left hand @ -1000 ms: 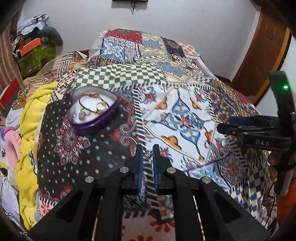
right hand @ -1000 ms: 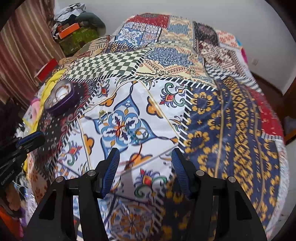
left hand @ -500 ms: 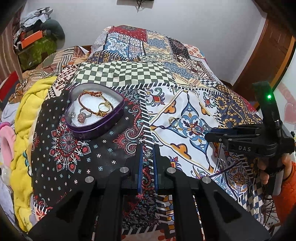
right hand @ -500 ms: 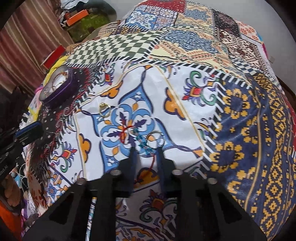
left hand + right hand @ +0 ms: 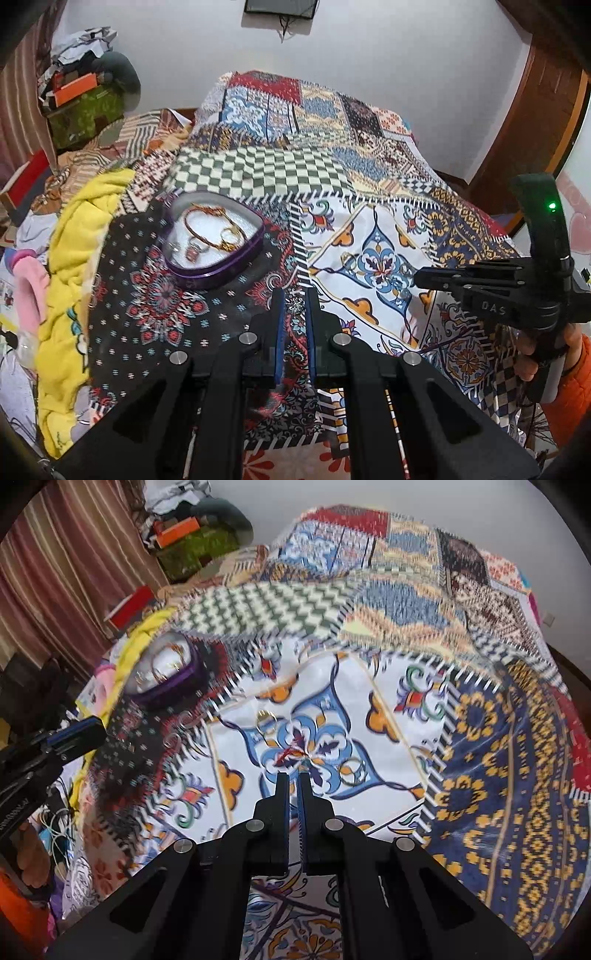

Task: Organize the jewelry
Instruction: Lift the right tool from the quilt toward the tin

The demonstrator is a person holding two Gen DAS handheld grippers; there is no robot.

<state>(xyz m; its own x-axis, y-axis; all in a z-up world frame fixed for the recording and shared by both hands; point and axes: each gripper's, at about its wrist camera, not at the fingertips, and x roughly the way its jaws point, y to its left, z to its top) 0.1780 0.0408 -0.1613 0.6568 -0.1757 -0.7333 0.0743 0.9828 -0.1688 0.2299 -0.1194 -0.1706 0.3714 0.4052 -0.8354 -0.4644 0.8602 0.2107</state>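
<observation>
Bedspread point(image 5: 369, 229): heart box point(image 5: 214, 243) near edge.

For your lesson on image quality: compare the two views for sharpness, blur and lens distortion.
Left wrist view: mostly sharp, the heart-shaped purple tin and its gold jewellery read clearly; fisheye bends the wooden door frame. Right wrist view: motion blur smears the patchwork bedspread into jagged streaks, and the tin is a glary blur.
</observation>
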